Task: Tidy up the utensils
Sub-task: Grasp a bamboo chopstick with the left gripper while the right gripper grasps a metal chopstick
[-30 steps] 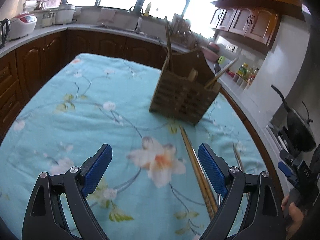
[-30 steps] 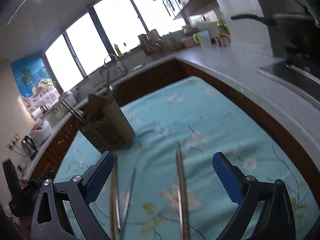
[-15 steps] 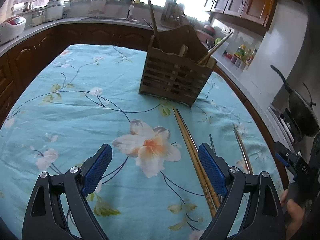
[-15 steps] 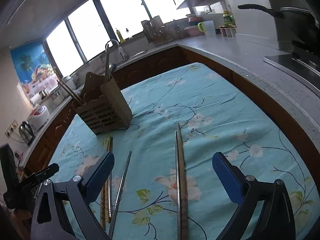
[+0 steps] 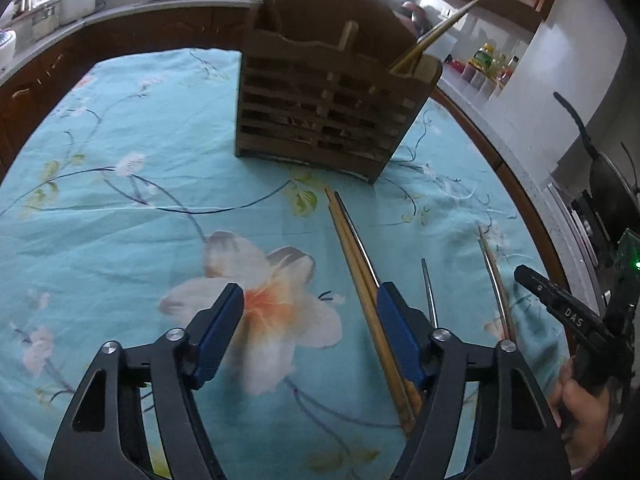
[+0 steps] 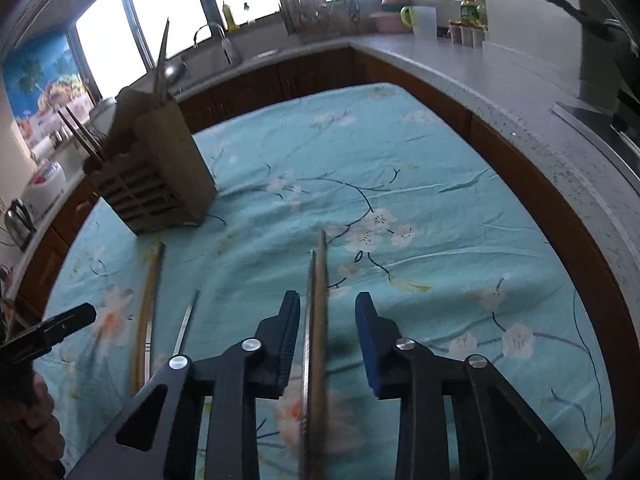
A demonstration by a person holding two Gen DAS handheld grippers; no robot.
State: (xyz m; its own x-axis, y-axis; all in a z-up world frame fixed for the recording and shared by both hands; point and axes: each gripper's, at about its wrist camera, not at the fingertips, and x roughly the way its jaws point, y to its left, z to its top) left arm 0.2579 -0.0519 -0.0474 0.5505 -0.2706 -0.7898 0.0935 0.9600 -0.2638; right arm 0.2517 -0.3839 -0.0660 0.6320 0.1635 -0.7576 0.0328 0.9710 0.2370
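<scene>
A chopstick pair (image 6: 316, 320) on the table (image 6: 440, 216) is straddled by the right claw (image 6: 327, 340), narrowly parted; the left claw (image 5: 310, 332) is held wide.

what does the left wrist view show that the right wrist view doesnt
Only the left wrist view: the left gripper open over the tablecloth flower, and the holder's slatted front face-on.

Only the right wrist view: the right gripper straddling a chopstick pair, not yet closed on it; the sink faucet.

Both: the holder, the wooden chopstick pair, and the teal tablecloth.
</scene>
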